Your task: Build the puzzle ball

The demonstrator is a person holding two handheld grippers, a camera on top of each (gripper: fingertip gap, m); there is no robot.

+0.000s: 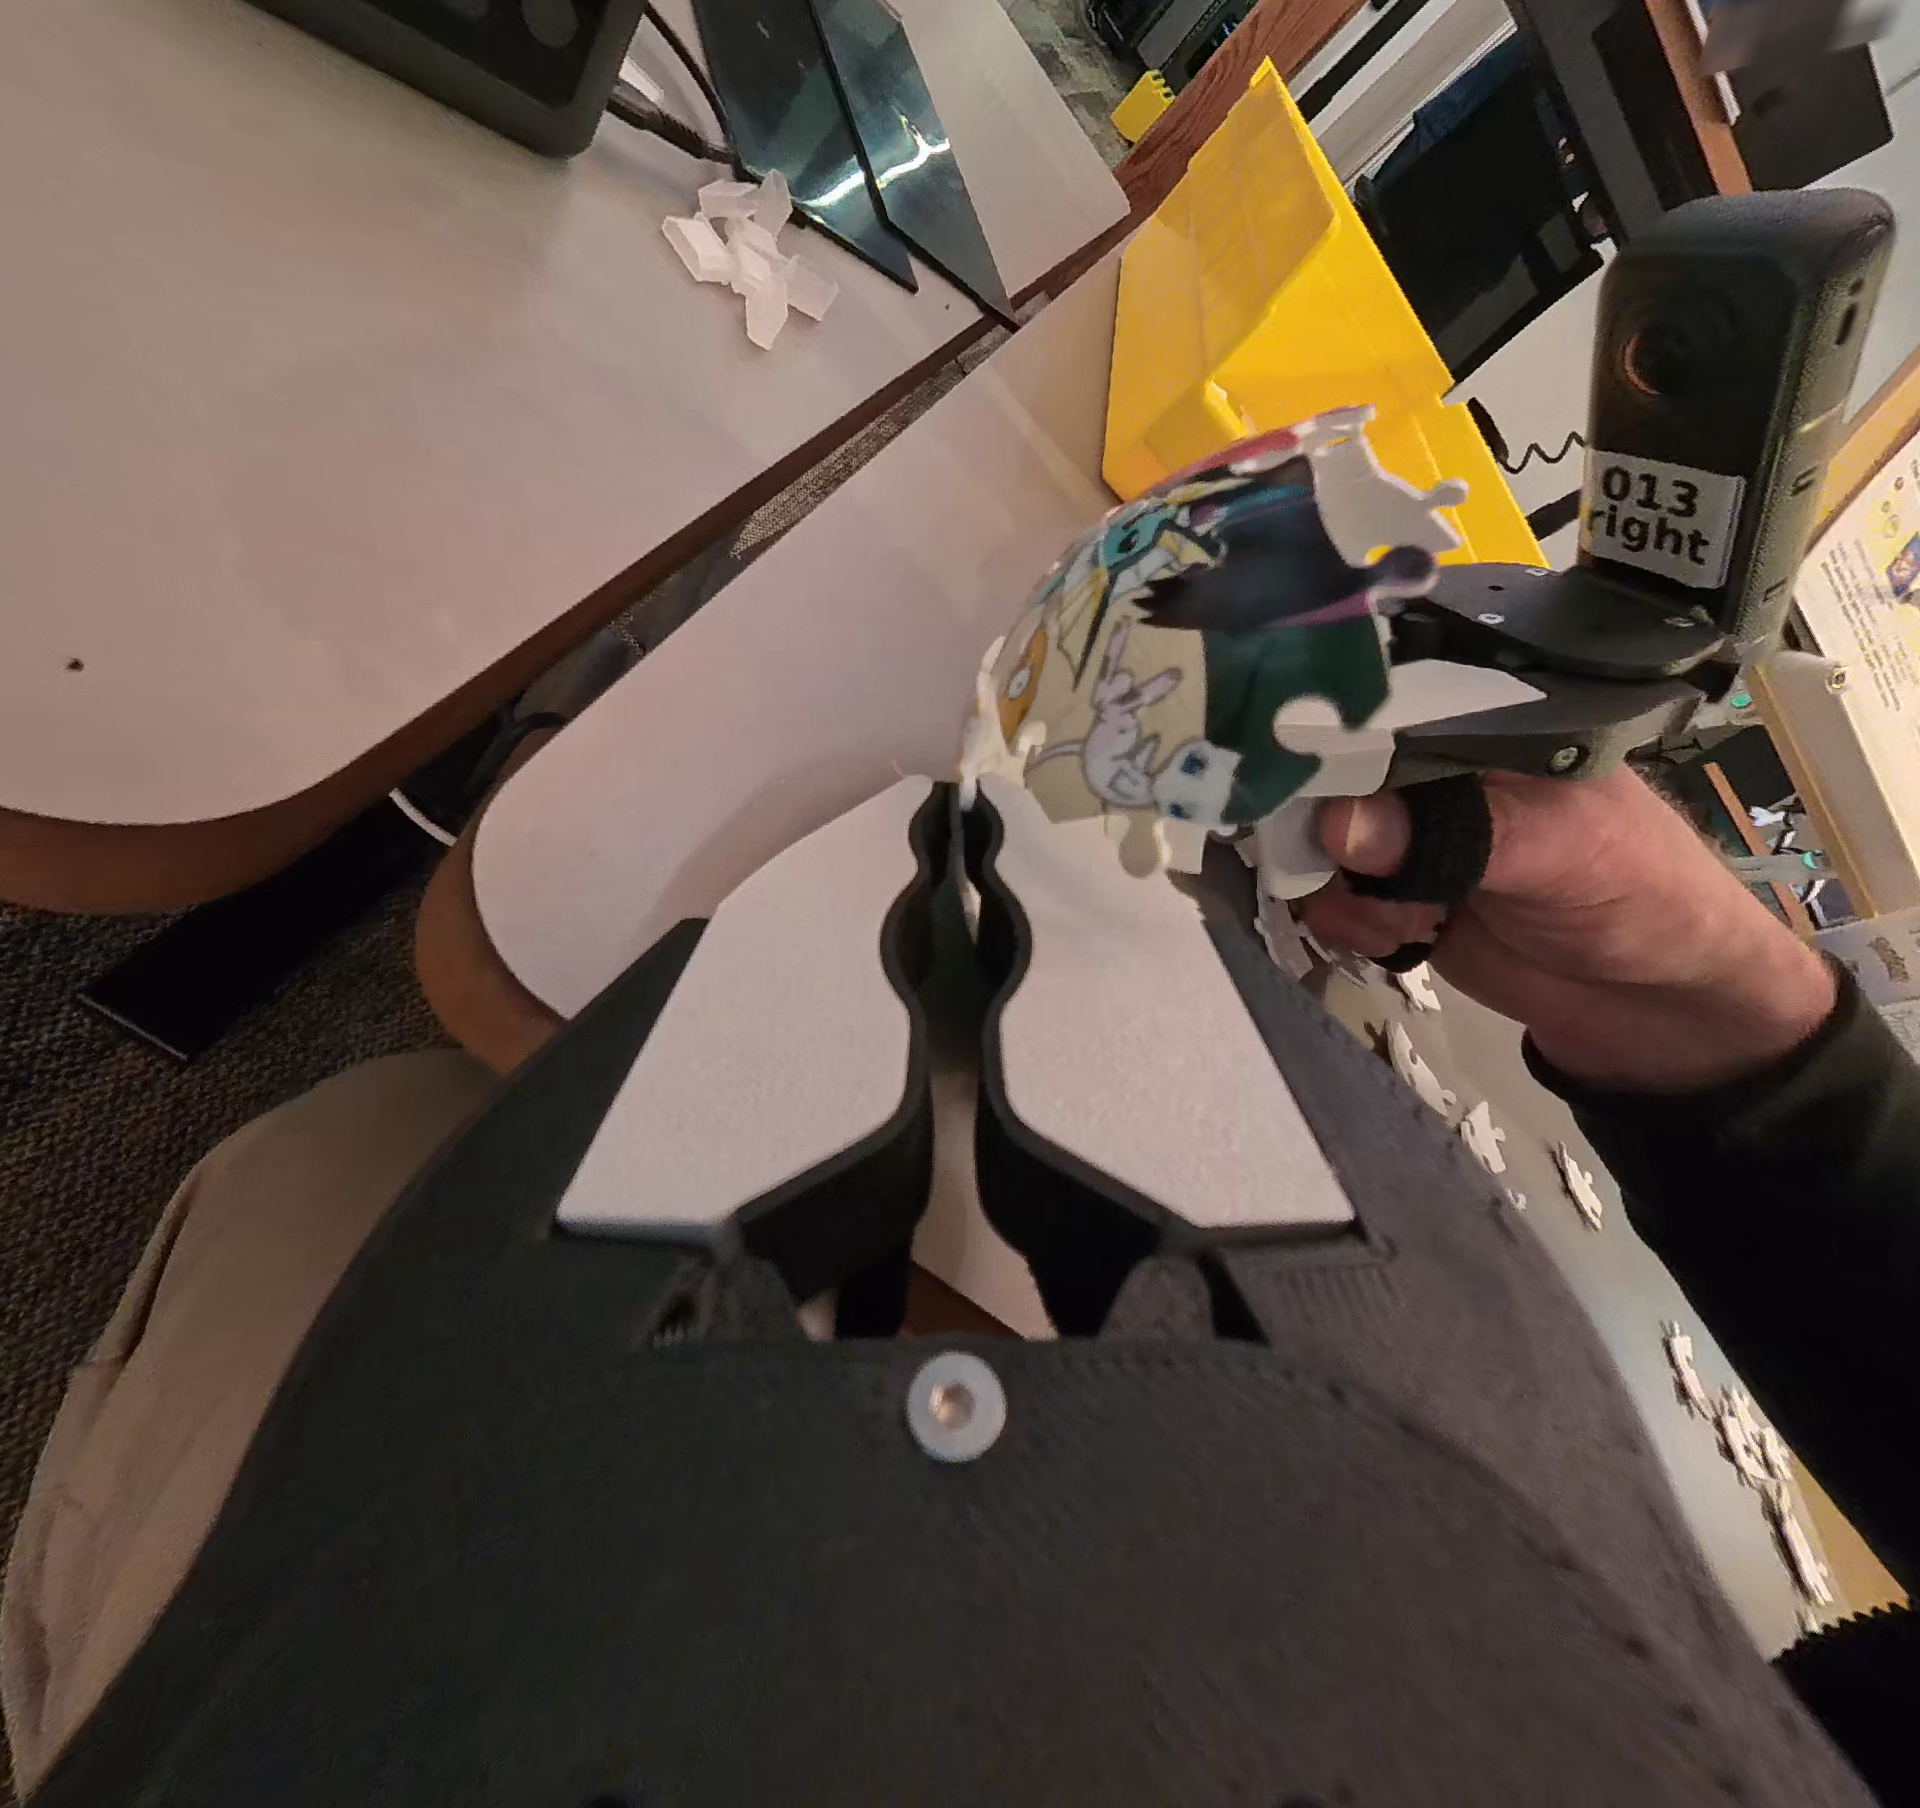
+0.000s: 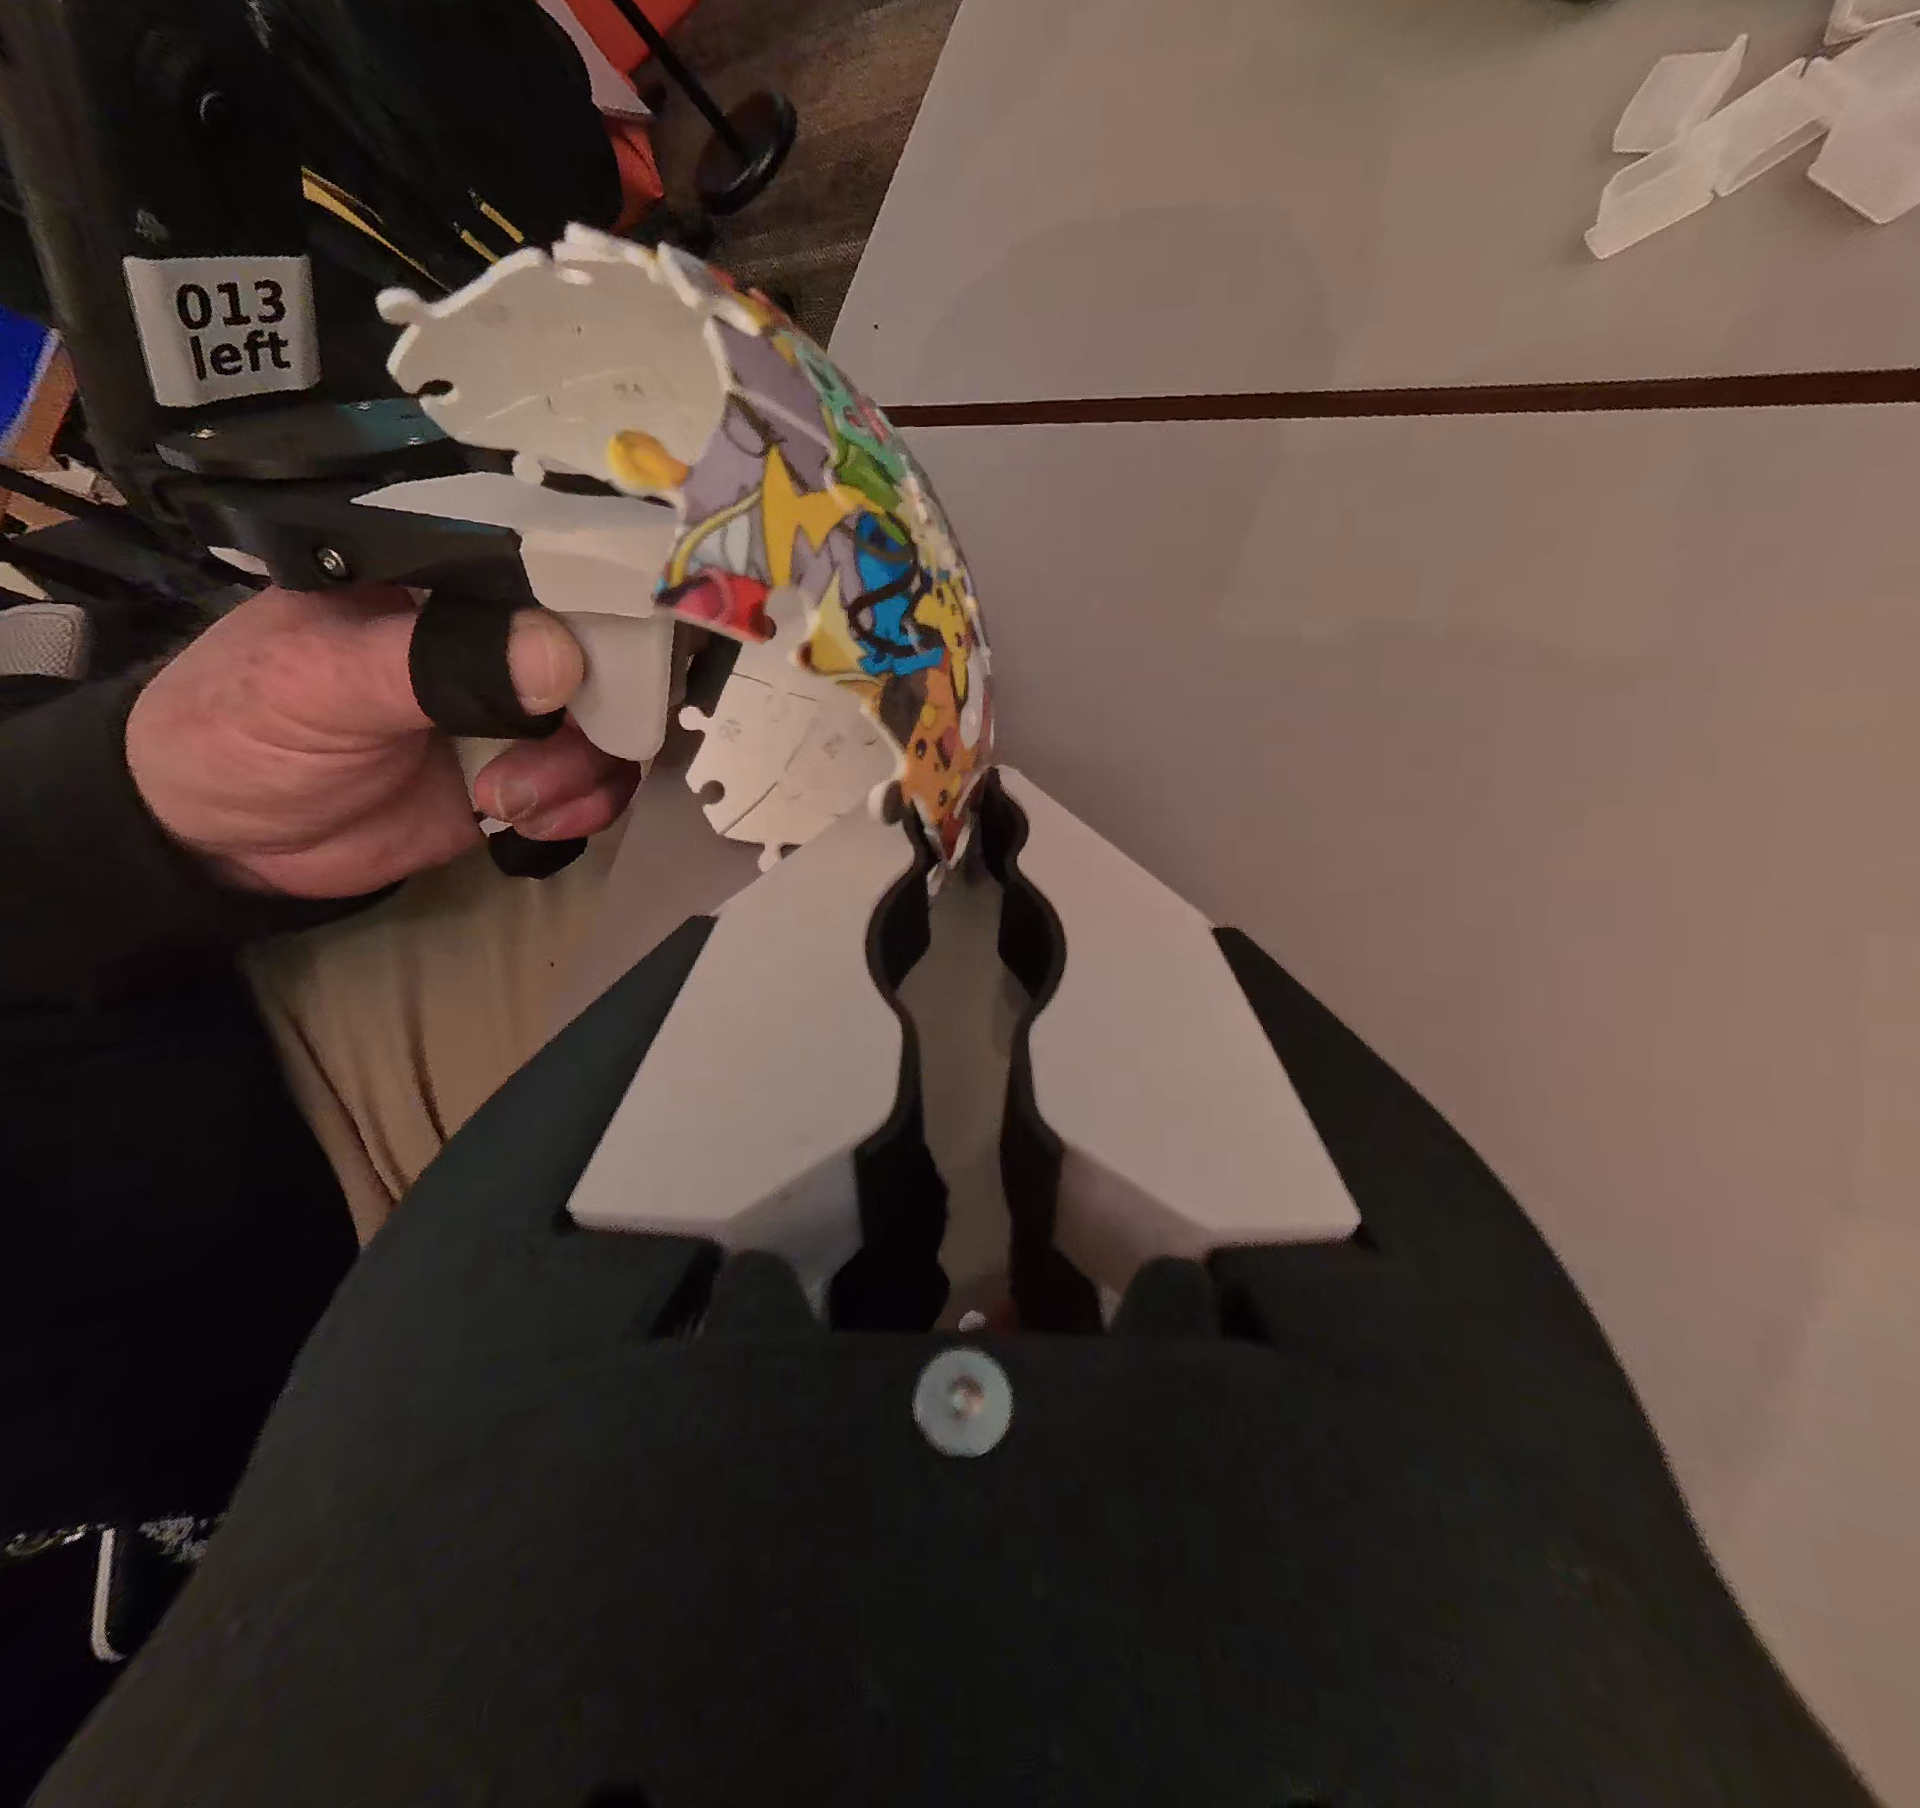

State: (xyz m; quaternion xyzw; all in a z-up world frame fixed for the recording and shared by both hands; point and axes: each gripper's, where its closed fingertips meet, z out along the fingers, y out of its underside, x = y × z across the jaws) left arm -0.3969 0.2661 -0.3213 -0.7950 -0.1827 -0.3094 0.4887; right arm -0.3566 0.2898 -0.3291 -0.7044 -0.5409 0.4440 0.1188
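You're holding the half-built puzzle ball (image 2: pixel 821 553), a curved shell, in the air off the table's (image 2: pixel 1455 719) edge. It looks light and liable to pop apart, so grip its rim gently. Left gripper (image 1: pixel 961 808) and right gripper (image 2: pixel 961 828) each pinch an edge, nearly closed.

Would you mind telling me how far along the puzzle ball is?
Done: a curved shell section is joined. In hand: left gripper and right gripper each pinch its edges, held above the table. Left: loose pieces on the table remain unfitted; the ball is far from closed.
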